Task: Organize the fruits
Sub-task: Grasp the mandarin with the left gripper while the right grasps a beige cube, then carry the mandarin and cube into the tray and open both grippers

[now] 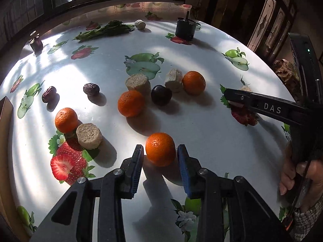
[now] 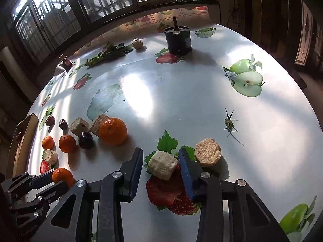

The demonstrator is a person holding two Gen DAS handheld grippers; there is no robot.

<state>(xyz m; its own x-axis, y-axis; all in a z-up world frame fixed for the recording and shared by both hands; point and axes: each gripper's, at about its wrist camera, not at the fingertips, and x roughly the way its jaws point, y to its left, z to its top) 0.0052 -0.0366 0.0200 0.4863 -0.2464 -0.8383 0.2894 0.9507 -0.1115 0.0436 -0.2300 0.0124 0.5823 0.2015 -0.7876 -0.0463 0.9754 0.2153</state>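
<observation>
1. Orange mandarin (image 1: 160, 149) is seen on the worktop (image 1: 201, 121), between the parted fingers of the left hand-held gripper (image 1: 160, 152), untouched.
2. Pale chunk (image 2: 162, 165) is bracketed by the open right hand-held gripper (image 2: 161, 158).

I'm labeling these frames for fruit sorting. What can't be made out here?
- Cardboard box: cut off at the left edge in both views; contents unseen.
- Small dark jar: far and dim; label unreadable.
- Pale chunk in the left wrist view: mostly hidden behind the right tool.
</observation>
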